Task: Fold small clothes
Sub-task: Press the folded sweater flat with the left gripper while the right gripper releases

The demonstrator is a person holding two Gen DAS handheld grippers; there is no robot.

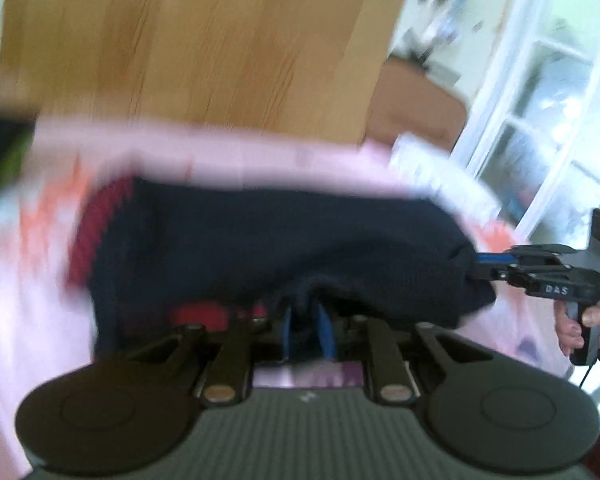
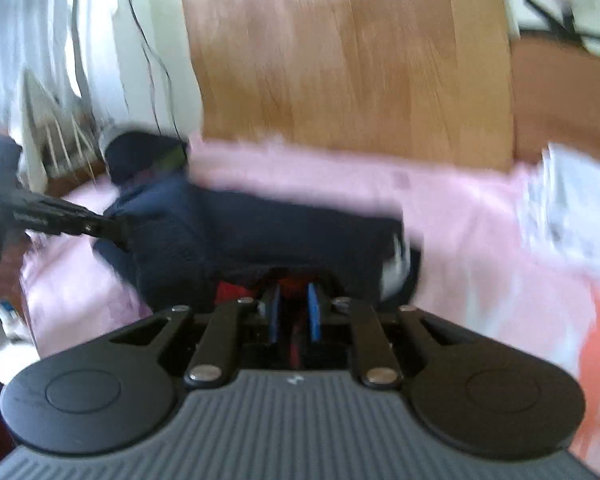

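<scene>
Left wrist view: we see the navy knit garment (image 1: 260,240) stretched sideways over the pink bedspread (image 1: 220,152), its long axis running across the frame between our two tools. The left gripper (image 1: 308,332) has its blue pads (image 1: 327,334) drawn narrow on the garment's near edge; cloth sits between them, so we read it as pinched. At the garment's right end the right gripper (image 1: 476,264) bites the corner, a hand (image 1: 572,328) on its trigger.

Right wrist view: the same garment (image 2: 260,232) lies ahead of the right gripper (image 2: 294,312), whose blue pads (image 2: 313,312) stand narrow with dark and red fabric between them. The left gripper (image 2: 112,232) comes in from the garment's left end. A dark cap-like item (image 2: 140,152) lies beyond that end; blur hides its identity.

Both frames are heavily smeared. We judge the garment is held at both ends of one edge, each hand equally near, and the fold would turn on carrying that edge across the short axis toward the wooden headboard (image 2: 340,60).
</scene>
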